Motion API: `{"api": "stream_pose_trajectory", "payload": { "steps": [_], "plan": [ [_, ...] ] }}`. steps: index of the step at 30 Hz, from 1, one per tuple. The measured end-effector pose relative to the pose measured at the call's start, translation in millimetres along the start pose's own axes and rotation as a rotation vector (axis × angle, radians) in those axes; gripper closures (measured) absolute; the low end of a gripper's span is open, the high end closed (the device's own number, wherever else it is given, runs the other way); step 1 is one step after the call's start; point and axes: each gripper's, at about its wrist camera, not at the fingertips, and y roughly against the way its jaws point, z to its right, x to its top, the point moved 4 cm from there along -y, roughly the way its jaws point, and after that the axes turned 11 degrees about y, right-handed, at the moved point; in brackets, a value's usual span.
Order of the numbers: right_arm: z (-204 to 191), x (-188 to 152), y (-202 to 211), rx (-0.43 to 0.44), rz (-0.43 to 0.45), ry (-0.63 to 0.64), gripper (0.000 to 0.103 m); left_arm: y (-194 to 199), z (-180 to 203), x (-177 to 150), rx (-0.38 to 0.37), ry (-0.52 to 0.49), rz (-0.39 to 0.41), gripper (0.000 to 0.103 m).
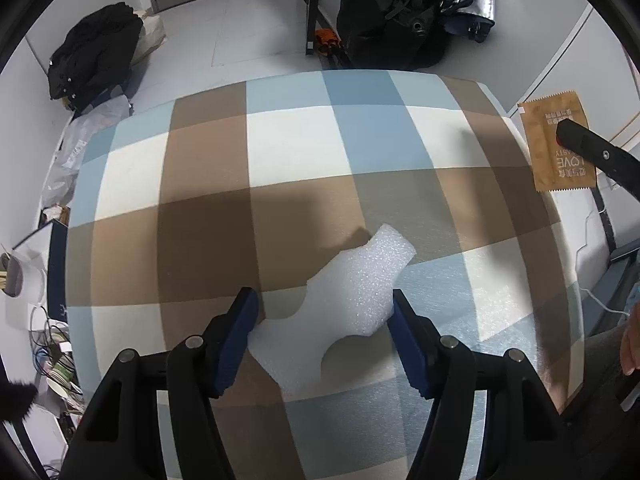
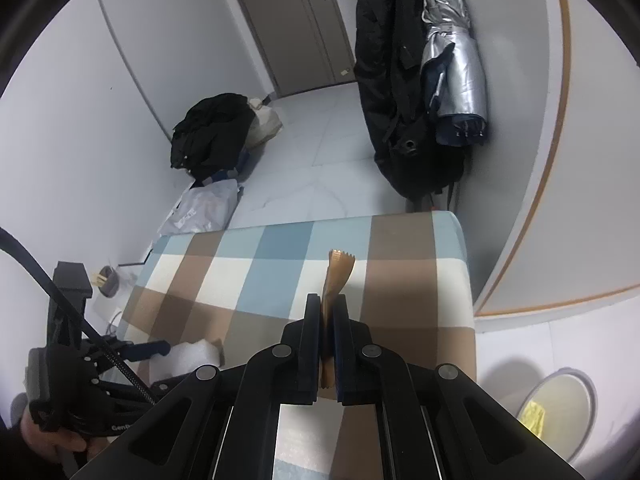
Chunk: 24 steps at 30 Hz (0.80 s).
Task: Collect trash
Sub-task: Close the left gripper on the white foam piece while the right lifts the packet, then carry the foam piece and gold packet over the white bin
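1. Brown flat foil sachet with serrated edges (image 1: 556,140), seen in the left wrist view: white print, upside down to the camera. "LOVE" reads clearly; the line beneath it ends in "...ASTY", its start hidden behind a black finger of the right gripper (image 2: 328,312). Further lines of Chinese characters are too small to read.
2. Black handheld left gripper (image 2: 160,364), in the right wrist view: white lettering "Gen..." on its body, the rest cut off.
3. Nothing else legible in either view.
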Motion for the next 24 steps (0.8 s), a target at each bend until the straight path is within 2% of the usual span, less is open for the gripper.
{"api": "stream_pose_trajectory", "payload": {
  "steps": [10, 15, 19, 24],
  "plan": [
    [8.6, -5.2, 35.4, -0.022, 0.056, -0.031, 0.098, 18.7, 2.1, 0.6, -0.056, 0.051, 0.029, 0.041],
    [9.6, -9.6, 63.2, -0.025, 0.098, -0.045, 0.098, 35.8, 13.6, -8.6, -0.077, 0.034, 0.074, 0.041],
    [5.6, -15.6, 82.3, -0.008, 0.128, -0.056, 0.098, 49.4, 25.9, -12.7, -0.127, 0.052, 0.085, 0.041],
    [3.5, -22.9, 104.8, -0.007, 0.152, -0.062, 0.098, 66.2, 41.9, -10.7, -0.141, 0.048, 0.12, 0.041]
  ]
}}
